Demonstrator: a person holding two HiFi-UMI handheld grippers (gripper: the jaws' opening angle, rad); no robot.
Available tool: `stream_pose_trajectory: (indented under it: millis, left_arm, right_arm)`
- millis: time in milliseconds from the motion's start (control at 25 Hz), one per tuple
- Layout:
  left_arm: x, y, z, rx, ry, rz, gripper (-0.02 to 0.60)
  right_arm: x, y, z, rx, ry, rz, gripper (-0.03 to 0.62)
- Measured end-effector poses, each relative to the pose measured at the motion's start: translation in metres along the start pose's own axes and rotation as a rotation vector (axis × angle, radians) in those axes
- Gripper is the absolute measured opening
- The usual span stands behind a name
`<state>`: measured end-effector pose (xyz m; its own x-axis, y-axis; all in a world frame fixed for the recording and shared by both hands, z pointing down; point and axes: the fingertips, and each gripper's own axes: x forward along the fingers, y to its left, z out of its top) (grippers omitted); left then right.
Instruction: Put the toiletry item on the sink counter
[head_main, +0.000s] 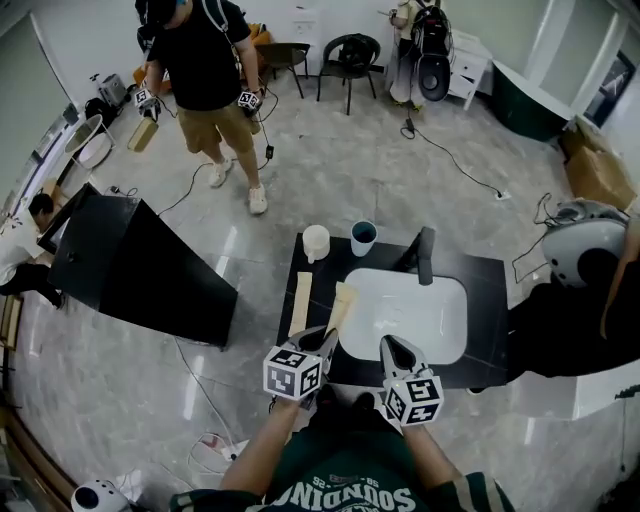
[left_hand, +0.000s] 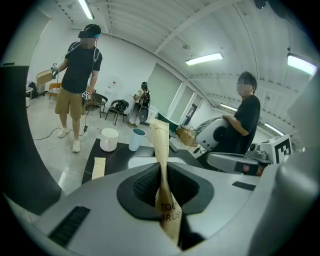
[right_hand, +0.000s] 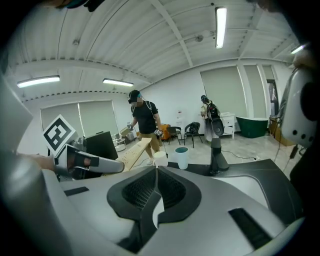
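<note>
Well, below me I see the black sink counter (head_main: 490, 280) with its white basin (head_main: 405, 315). My right gripper (right_hand: 155, 172) sits closed on nothing near the basin's front edge. My left gripper (left_hand: 161, 175) clamps the paper toothbrush packet (left_hand: 161, 145), its free end above the counter beside the basin.

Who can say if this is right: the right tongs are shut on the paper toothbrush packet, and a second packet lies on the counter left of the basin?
Wrong tongs: the left tongs are shut on the toothbrush packet, as the left gripper view shows. The second packet does lie left of the basin.
</note>
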<state>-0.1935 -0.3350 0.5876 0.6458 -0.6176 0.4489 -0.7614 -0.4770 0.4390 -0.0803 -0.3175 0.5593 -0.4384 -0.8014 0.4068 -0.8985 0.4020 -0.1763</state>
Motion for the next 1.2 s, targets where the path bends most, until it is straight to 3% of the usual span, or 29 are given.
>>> stream_pose_trajectory:
  millis: [480, 1200]
  left_arm:
    - [0.016, 0.026, 0.0, -0.037, 0.018, 0.035, 0.043]
    - [0.093, 0.092, -0.046, -0.159, 0.095, 0.228, 0.043]
  right_arm:
    - [0.03, -0.001, -0.001, 0.009, 0.028, 0.027, 0.044]
    - [0.056, -0.033, -0.013, -0.037, 0.107, 0.086, 0.044]
